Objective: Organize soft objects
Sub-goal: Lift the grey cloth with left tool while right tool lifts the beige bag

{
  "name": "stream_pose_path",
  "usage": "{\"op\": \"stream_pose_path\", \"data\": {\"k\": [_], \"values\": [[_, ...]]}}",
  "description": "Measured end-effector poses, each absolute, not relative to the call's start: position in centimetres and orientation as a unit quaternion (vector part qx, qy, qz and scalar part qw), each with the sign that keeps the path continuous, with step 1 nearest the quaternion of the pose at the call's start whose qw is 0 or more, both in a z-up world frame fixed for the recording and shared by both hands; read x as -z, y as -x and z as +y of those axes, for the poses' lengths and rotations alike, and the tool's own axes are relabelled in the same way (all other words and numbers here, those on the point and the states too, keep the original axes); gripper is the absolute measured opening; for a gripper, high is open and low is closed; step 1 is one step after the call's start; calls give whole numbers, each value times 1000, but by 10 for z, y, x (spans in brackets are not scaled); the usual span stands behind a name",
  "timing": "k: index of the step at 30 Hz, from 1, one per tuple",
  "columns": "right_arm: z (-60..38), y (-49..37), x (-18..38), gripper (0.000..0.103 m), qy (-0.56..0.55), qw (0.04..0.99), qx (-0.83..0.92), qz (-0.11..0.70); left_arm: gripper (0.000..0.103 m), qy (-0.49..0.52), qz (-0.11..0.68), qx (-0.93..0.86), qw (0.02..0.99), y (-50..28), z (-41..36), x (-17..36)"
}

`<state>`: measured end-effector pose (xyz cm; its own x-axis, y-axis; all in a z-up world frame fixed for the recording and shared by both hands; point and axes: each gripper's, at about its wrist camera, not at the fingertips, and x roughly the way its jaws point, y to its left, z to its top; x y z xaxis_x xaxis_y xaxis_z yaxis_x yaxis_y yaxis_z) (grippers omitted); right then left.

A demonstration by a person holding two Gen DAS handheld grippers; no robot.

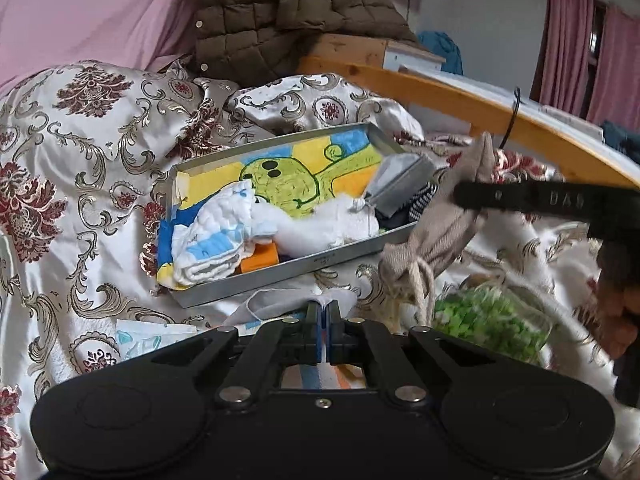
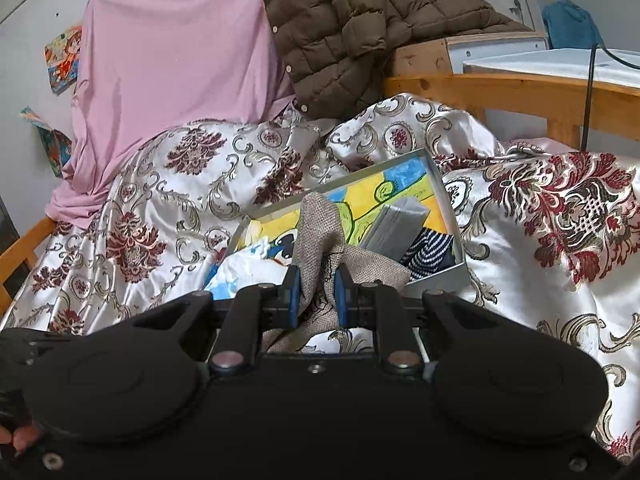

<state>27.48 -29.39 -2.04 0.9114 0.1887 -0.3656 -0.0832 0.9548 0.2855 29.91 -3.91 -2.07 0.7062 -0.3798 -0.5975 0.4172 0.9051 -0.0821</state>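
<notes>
Pouch (image 2: 320, 240) to tray (image 2: 440, 280), mid-carry.
Right gripper (image 2: 317, 298) pinches pouch; left gripper (image 1: 324, 320) closed on white cloth (image 1: 320, 300). Next: release over tray.

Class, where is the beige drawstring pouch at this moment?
The beige drawstring pouch is pinched in the right gripper, held just right of the metal tray, above the patterned bedspread.
</notes>
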Motion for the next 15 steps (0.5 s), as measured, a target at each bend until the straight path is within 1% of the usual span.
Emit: {"op": "stream_pose_path", "data": {"k": [4,7,12,15], "values": [[-292,-275,21,11,-132,968,-75,199,0,-47,305,217,926,-297,-40,19],[-291,-276,23,11,-131,967,-81,204,0,-55,315,212,923,-299,-41,22],[-281,-280,27,11,-125,960,-110,224,0,-32,337,201,919,-307,-33,30],[-264,-283,34,11,-101,957,-124,241,0,-18,338,199,920,-308,-29,28]]}}
